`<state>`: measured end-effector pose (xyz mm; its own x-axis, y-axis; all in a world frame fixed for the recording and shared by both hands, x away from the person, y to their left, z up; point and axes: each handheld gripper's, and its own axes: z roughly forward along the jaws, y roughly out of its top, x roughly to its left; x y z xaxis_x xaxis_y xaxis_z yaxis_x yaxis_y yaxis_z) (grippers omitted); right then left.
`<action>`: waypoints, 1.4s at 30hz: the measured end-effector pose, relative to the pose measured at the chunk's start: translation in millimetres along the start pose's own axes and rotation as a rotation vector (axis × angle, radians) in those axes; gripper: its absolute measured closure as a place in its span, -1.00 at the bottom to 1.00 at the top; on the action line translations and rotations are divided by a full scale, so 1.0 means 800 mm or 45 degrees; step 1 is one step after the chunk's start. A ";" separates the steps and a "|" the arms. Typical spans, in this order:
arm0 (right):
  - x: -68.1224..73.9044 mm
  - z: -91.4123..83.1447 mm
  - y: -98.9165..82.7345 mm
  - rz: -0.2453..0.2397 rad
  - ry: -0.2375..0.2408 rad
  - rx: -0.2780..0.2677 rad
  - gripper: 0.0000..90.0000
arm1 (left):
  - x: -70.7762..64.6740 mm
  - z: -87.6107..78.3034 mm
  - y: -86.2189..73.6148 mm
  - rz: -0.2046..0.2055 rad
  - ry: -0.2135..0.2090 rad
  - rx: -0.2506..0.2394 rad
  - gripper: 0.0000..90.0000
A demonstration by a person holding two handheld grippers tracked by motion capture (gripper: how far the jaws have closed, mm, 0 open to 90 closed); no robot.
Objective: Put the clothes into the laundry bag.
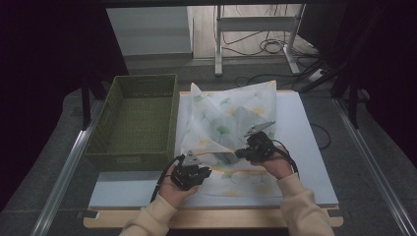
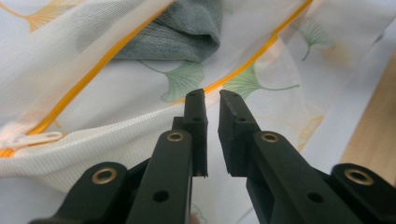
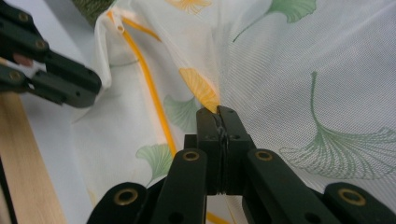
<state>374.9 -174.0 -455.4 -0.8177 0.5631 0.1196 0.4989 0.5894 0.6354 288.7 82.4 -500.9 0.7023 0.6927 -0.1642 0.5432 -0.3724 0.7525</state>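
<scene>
Your right gripper [image 3: 219,112] is clamped tight on a fold of the one mesh laundry bag [image 1: 231,132], which lies at the centre of the high view just right of the single green basket [image 1: 133,120]. Your left gripper [image 2: 212,95], at lower centre there, has its jaws a narrow slit apart with nothing between them. One grey garment [image 2: 182,32] sits inside, the orange zipper [image 2: 93,70] looks unclosed, so zipping remains.
</scene>
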 end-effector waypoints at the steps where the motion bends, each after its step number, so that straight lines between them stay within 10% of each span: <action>1: 0.000 0.001 -0.002 0.000 0.003 0.004 0.97 | 0.001 -0.001 -0.001 -0.009 0.000 -0.002 0.80; 19: -0.001 0.040 -0.029 0.000 0.068 0.121 0.94 | 0.011 -0.005 -0.008 -0.040 0.017 -0.004 0.53; 25: 0.000 0.047 -0.034 -0.026 0.060 0.154 0.64 | 0.011 -0.006 -0.010 -0.048 0.024 -0.004 0.45; 33: -0.002 0.013 -0.031 0.009 0.022 -0.048 0.12 | 0.016 -0.017 -0.014 -0.076 0.051 -0.027 0.22; 42: -0.005 -0.019 -0.042 0.052 -0.085 -0.169 -0.03 | 0.012 -0.030 -0.023 -0.086 0.135 -0.016 -0.16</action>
<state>356.8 -204.8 -465.9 -0.7746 0.6246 0.0991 0.4850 0.4860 0.7270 274.2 110.9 -500.8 0.6113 0.7776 -0.1470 0.5812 -0.3152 0.7502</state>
